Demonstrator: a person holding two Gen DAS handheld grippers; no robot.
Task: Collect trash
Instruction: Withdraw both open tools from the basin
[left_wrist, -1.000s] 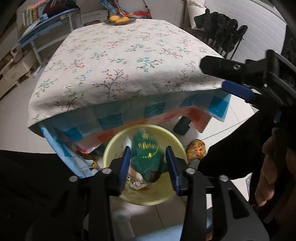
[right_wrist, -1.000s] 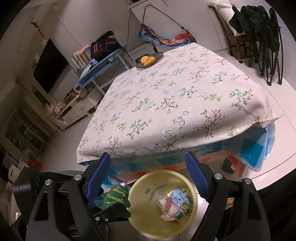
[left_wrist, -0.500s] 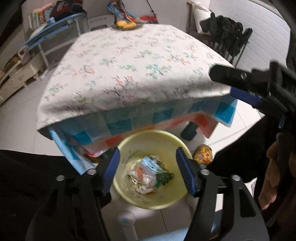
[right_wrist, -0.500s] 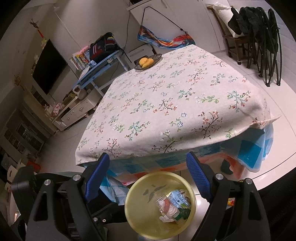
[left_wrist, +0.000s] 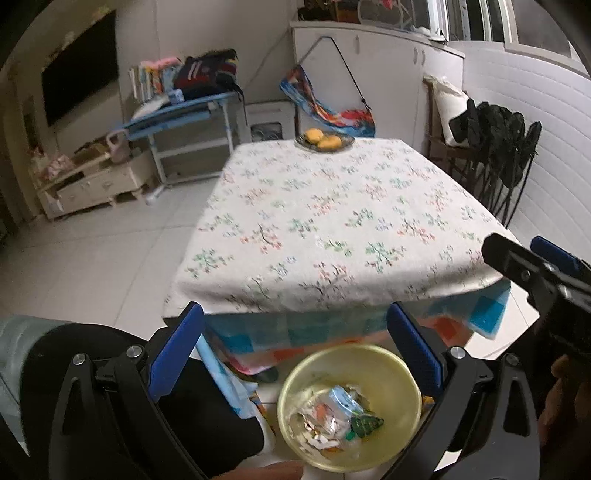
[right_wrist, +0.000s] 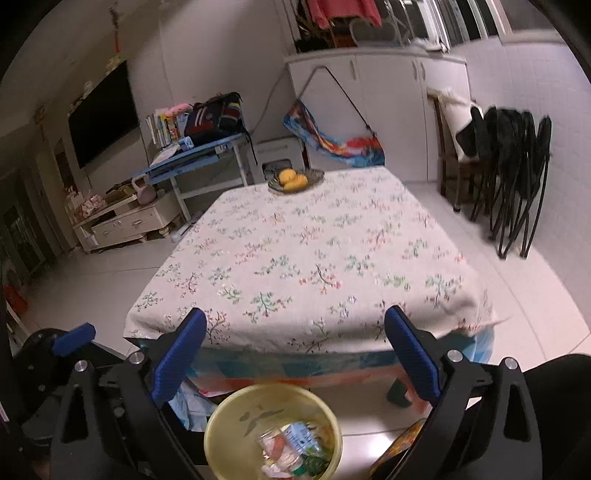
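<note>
A yellow bin (left_wrist: 349, 406) (right_wrist: 273, 432) stands on the floor at the near edge of the table, holding several crumpled wrappers (left_wrist: 332, 417) (right_wrist: 291, 450), among them a green one (left_wrist: 365, 424). My left gripper (left_wrist: 295, 339) hangs above and in front of the bin, jaws still opening wide, with nothing between them. My right gripper (right_wrist: 295, 339) is also above the bin, jaws opening, nothing between them. The right gripper's black and blue fingers (left_wrist: 532, 266) show at the right edge of the left wrist view.
A floral tablecloth (left_wrist: 332, 221) (right_wrist: 306, 258) covers the table, with a dish of oranges (left_wrist: 325, 140) (right_wrist: 293, 179) at its far end. Folded black chairs (right_wrist: 513, 177) stand right, a blue desk (right_wrist: 199, 155) and a low cabinet (right_wrist: 125, 221) left. White tiled floor surrounds the table.
The left gripper opened and let go of the green wrapper, which now lies in the bin. Both grippers rose and tilted up, so more of the room shows. The right jaws widened.
</note>
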